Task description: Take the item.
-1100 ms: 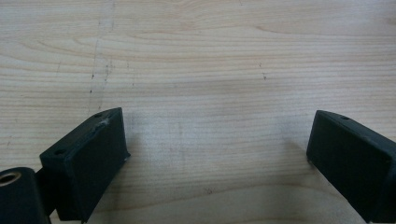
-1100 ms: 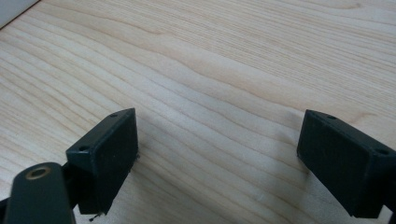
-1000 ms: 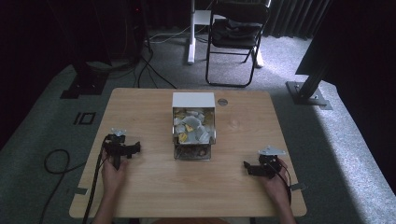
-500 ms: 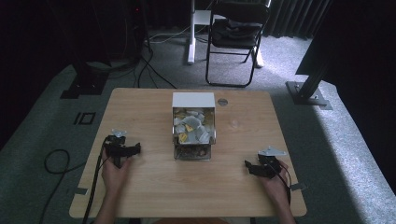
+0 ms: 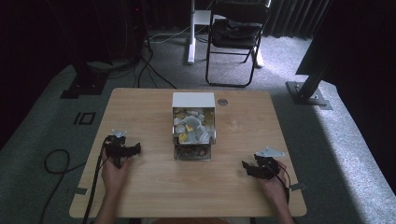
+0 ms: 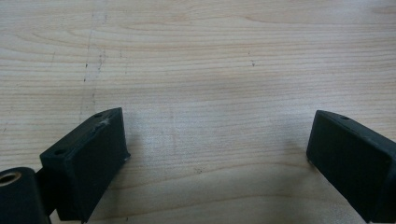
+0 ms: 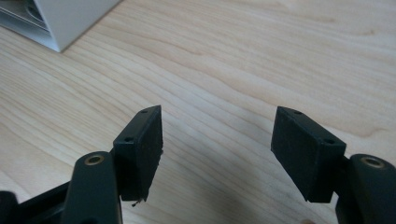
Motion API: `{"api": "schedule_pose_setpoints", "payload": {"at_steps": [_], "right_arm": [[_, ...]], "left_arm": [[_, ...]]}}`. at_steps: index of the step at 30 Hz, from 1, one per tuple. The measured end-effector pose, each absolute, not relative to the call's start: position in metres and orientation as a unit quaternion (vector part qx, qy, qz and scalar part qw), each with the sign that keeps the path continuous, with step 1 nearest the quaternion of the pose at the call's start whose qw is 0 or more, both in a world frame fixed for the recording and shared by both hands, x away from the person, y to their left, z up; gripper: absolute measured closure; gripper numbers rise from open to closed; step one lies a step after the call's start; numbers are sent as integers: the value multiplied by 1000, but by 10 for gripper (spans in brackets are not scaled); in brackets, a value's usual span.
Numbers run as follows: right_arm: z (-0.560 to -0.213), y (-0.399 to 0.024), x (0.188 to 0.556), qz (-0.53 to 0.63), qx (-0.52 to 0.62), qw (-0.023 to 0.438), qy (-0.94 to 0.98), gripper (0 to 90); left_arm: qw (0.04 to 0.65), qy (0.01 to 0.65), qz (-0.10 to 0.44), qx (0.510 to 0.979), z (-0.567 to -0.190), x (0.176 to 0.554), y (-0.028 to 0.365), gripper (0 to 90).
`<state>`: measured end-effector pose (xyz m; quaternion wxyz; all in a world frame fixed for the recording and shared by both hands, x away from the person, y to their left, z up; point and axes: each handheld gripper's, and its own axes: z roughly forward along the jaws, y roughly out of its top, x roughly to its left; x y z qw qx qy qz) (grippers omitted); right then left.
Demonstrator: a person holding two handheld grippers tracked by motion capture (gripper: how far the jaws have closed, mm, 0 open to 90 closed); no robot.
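A white box stands at the middle of the wooden table, and its open front section holds several small packets. My left gripper rests on the table left of the box, held by a hand. Its jaws are open over bare wood. On the right, near the front edge, my right gripper lies in the other hand. Its jaws have just been closing but stand apart with nothing between them. A corner of the white box shows at the upper left of the right gripper view.
A round cable hole sits in the table behind the box. On the carpet beyond the table are a black folding chair, a white desk leg and a metal stand foot. A black cable loops on the floor at left.
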<state>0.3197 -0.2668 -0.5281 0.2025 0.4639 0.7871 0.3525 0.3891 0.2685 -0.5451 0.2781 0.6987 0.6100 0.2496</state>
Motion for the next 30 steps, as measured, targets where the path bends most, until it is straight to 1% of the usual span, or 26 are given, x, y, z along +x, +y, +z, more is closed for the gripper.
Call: {"api": "schedule_pose_setpoints", "payload": {"at_steps": [17, 30], "right_arm": [[-506, -245, 303, 369, 421, 214, 800, 339], [-498, -228, 298, 382, 390, 210, 811, 342]], "left_arm": [[278, 610, 250, 699, -545, 389, 268, 58], [278, 610, 250, 699, -545, 389, 268, 58]]}}
